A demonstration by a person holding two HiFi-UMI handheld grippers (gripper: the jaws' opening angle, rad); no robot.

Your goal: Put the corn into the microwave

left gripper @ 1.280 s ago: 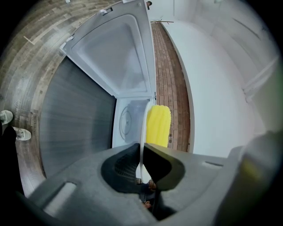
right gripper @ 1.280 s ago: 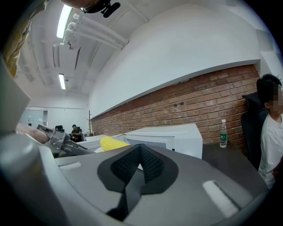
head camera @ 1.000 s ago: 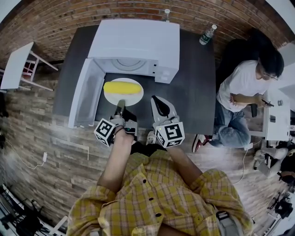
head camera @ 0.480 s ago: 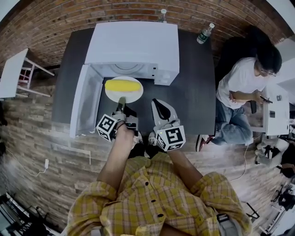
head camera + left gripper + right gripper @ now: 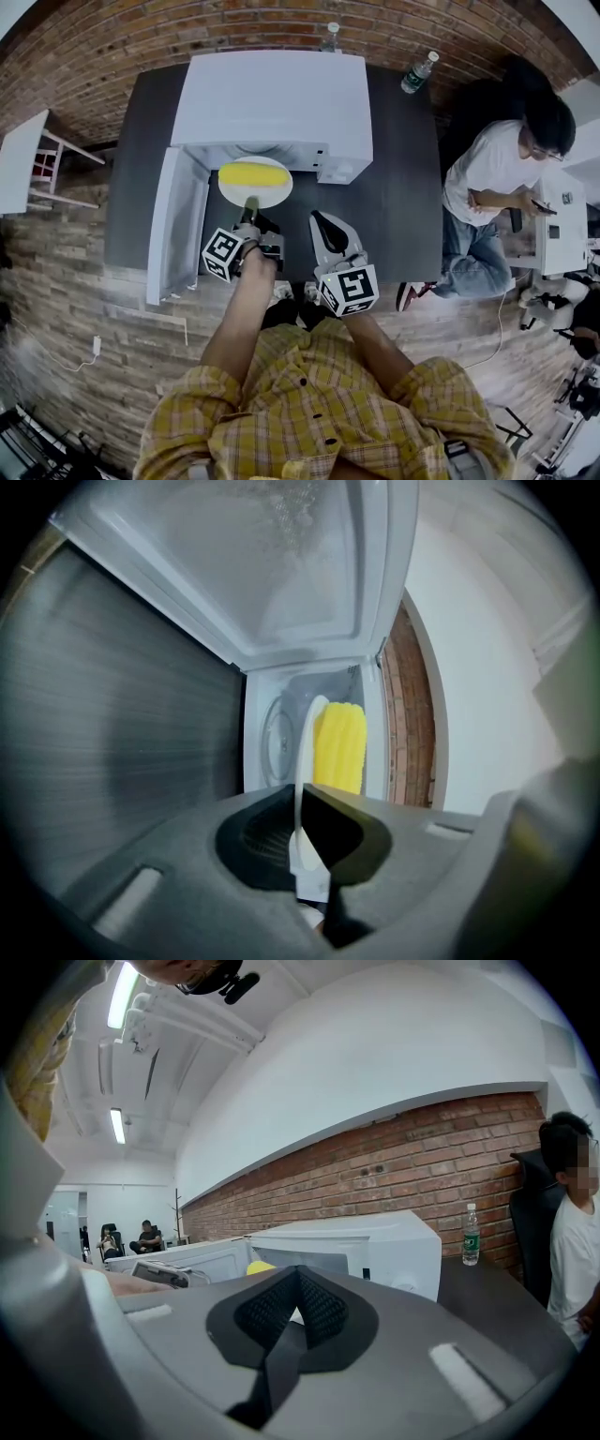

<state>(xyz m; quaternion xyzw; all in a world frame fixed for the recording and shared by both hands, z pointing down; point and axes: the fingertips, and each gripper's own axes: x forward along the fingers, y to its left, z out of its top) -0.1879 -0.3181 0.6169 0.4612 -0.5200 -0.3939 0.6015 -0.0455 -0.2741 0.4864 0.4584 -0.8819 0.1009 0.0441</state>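
**Spotter:** Status on the corn point(image 5: 251, 174)?

**Me:** It lies on the plate point(image 5: 269, 195) at the microwave point(image 5: 277, 94) mouth. My left gripper point(image 5: 250, 206) has its jaws pinching the plate's rim. The right gripper point(image 5: 323, 225) has its jaws together, empty. Next I'd slide the plate fully inside.

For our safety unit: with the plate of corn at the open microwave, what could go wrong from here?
1. The left claw pinches only the near rim of the plate, so the plate may tip and the loose corn could roll off.
2. The plate might catch the opening of the microwave or the open door beside it.
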